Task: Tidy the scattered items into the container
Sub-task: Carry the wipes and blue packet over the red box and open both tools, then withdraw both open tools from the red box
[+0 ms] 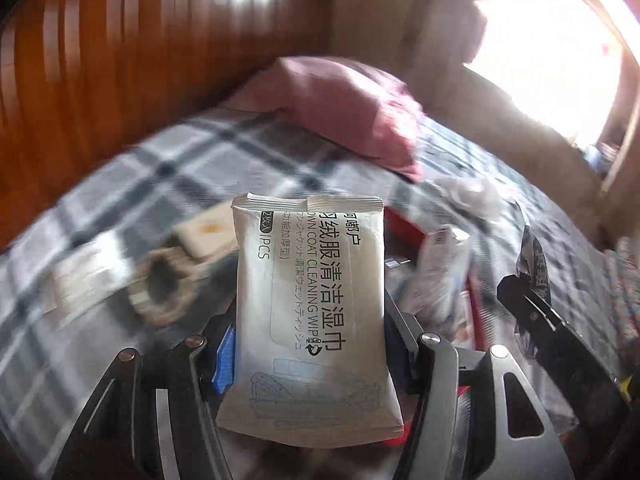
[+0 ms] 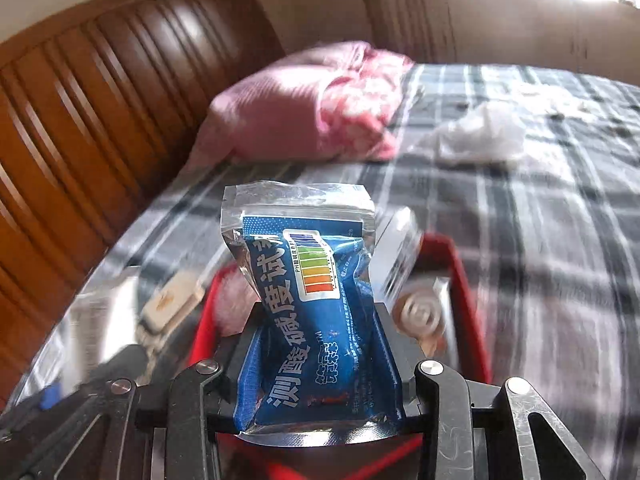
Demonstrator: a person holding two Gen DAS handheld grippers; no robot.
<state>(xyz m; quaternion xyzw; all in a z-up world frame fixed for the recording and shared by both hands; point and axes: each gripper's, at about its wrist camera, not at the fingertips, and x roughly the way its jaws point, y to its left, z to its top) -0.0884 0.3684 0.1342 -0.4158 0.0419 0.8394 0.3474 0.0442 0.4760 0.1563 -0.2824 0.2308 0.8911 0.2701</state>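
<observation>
In the left wrist view a white wet-wipe packet (image 1: 312, 280) stands upright between the fingers of my left gripper (image 1: 310, 328), which is shut on its lower half. My right gripper (image 2: 320, 320) is shut on a blue foil test-strip pouch (image 2: 308, 264), squeezing it at the waist. Under both grippers lies a red container (image 2: 464, 264) on the plaid bed, with a white box (image 2: 400, 256), a round item (image 2: 420, 312) and something pink and fluffy (image 2: 236, 300) inside. The right gripper's dark finger (image 1: 532, 312) shows at the right edge of the left wrist view.
Left of the container on the plaid bedspread (image 2: 540, 220) lie a beige box (image 1: 204, 236), a ring-shaped roll (image 1: 164, 284) and a pale flat packet (image 1: 80, 280). A pink pillow (image 2: 304, 108) leans by the wooden headboard (image 2: 100, 92). Crumpled white plastic (image 2: 480, 136) lies farther back.
</observation>
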